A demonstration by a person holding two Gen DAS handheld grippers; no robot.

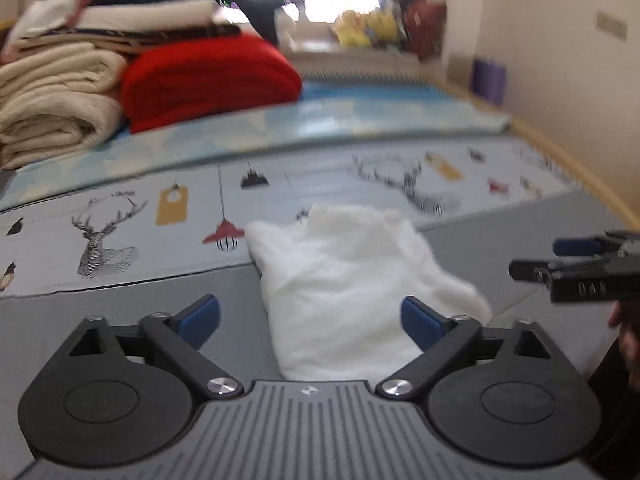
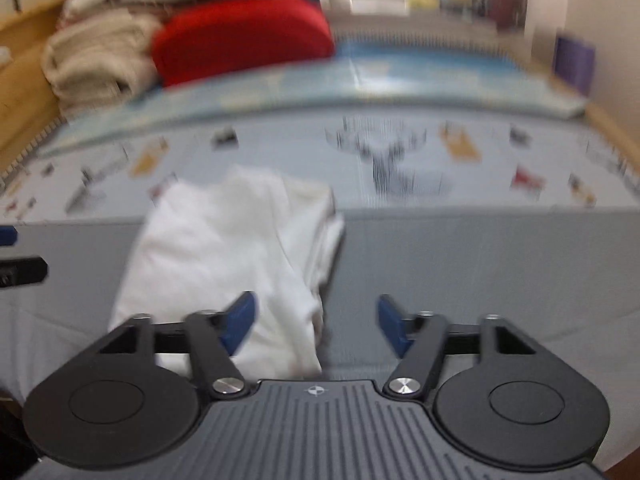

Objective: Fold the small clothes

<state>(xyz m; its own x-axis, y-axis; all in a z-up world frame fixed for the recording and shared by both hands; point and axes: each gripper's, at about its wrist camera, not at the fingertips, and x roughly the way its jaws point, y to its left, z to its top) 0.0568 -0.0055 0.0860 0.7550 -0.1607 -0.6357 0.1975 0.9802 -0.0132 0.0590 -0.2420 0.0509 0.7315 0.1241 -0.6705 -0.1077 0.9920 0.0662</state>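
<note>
A small white garment lies folded into a narrow strip on the grey mat, reaching up onto the deer-print sheet. My left gripper hangs above its near end, open wide, blue pads clear of the cloth. The right gripper shows at that view's right edge. In the right wrist view the white garment lies left of centre, and my right gripper is open over its right edge with nothing between the pads. The left gripper's finger pokes in at the left edge.
Folded beige blankets and a red blanket are stacked at the back left, with more clothes on top. A blue mat lies behind the printed sheet. A wall and wooden bed edge run along the right. A purple box stands there.
</note>
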